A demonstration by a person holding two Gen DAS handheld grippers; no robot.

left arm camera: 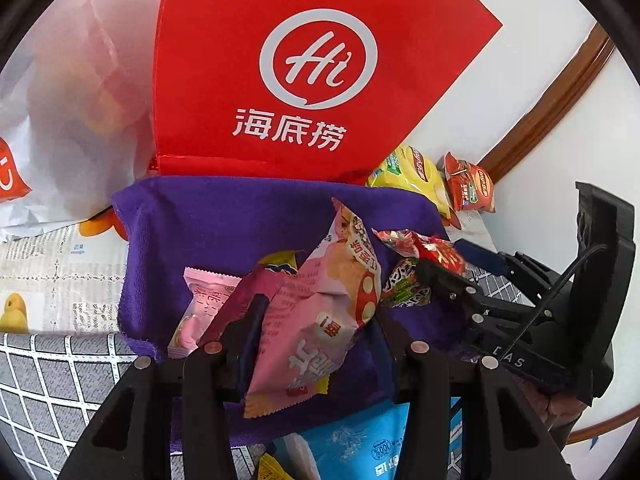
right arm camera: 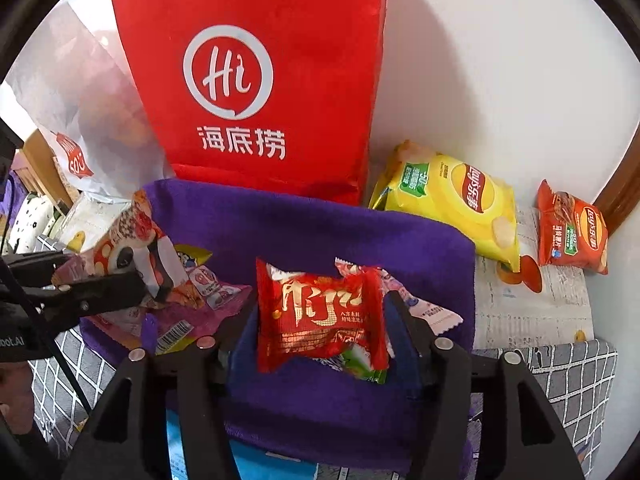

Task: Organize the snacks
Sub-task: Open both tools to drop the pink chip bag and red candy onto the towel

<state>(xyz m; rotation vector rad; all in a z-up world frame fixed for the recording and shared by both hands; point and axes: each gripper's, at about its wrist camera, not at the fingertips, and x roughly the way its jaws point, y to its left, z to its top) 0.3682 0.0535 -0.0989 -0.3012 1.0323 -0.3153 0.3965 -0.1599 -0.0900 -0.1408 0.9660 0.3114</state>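
Left wrist view: mounted behind its own fingers, angled steeply down, close over the purple cloth [left arm camera: 224,220], facing the far red bag [left arm camera: 304,76] — the right gripper [left arm camera: 444,280] enters from its right. Right wrist view: same downward tilt, equally near, set further right. Both share cloth, bag, and the far-right yellow chip bag [right arm camera: 452,204].
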